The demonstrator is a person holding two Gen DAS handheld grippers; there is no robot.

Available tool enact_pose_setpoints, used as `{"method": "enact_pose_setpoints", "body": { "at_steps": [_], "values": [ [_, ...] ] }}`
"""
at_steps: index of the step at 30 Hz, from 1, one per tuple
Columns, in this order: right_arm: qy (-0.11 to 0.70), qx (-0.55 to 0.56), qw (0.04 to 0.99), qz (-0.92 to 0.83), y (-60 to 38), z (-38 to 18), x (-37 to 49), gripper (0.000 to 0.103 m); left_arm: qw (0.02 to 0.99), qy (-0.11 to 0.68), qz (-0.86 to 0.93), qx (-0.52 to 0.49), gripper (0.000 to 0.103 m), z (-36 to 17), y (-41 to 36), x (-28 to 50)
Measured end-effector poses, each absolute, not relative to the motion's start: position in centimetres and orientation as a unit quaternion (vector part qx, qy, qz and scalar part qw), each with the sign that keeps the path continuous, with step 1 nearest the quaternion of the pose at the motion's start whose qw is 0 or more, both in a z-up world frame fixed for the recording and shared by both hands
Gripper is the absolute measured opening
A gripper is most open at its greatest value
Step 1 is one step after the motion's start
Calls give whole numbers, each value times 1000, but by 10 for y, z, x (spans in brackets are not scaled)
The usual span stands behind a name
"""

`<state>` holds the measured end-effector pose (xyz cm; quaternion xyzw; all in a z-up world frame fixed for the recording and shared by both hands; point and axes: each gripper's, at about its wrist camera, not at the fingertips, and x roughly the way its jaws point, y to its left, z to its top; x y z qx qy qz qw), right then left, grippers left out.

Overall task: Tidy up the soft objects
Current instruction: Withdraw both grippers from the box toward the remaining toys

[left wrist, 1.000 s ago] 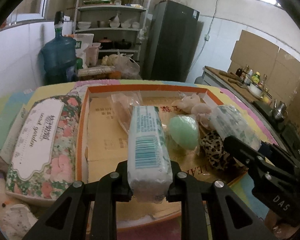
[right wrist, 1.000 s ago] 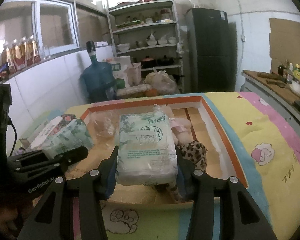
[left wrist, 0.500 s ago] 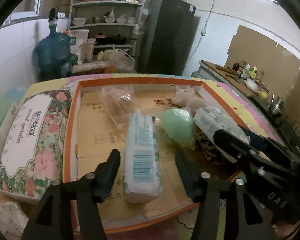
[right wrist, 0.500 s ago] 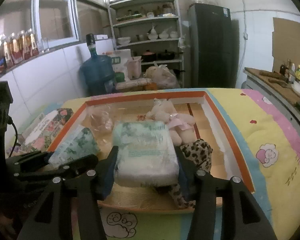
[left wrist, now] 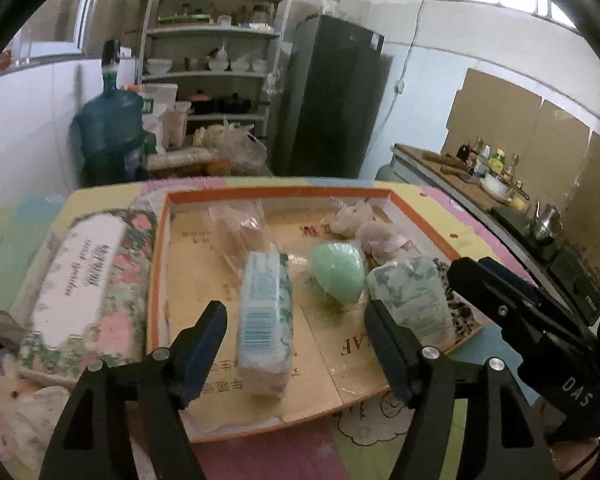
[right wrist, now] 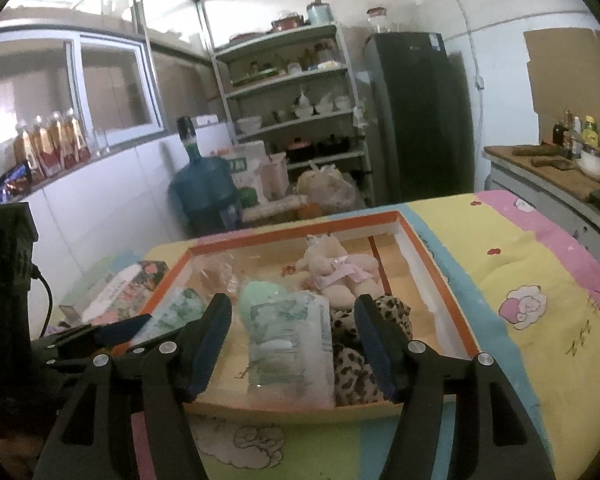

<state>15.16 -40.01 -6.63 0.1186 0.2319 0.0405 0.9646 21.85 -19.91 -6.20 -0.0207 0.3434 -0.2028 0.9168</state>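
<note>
An orange-rimmed cardboard box (left wrist: 158,272) holds the soft things. A blue-white tissue pack (left wrist: 265,320) lies in it on its side, between the spread jaws of my left gripper (left wrist: 296,344), which is open and empty. A green-patterned tissue pack (right wrist: 290,350) lies in the box between the spread jaws of my right gripper (right wrist: 294,346), also open and empty; it also shows in the left wrist view (left wrist: 410,300). A green sponge (left wrist: 340,270), a leopard-print cloth (right wrist: 380,344), a plush toy (right wrist: 336,268) and a clear bag (left wrist: 236,228) lie in the box too.
A large floral tissue pack (left wrist: 88,280) lies left of the box on the colourful blanket (right wrist: 532,320). The right gripper's body (left wrist: 540,332) stands close at the right of the left view. A water jug (left wrist: 108,136), shelves and a fridge stand behind.
Both grippers opened and let go of their tissue packs, which now lie in the box. Both grippers have drawn back and up a little.
</note>
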Motion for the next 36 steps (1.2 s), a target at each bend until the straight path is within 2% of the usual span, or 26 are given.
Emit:
{"method": "enact_pose_setpoints", "body": {
  "at_steps": [14,36],
  "values": [
    [196,112,972,62,-372,-39,120,66,946,267,-184,-20,75,-21,-159,183],
    [186,75,976,84,-308,-16,86,66,963,229,-143,-21,75,-6,-93,136]
  ]
}}
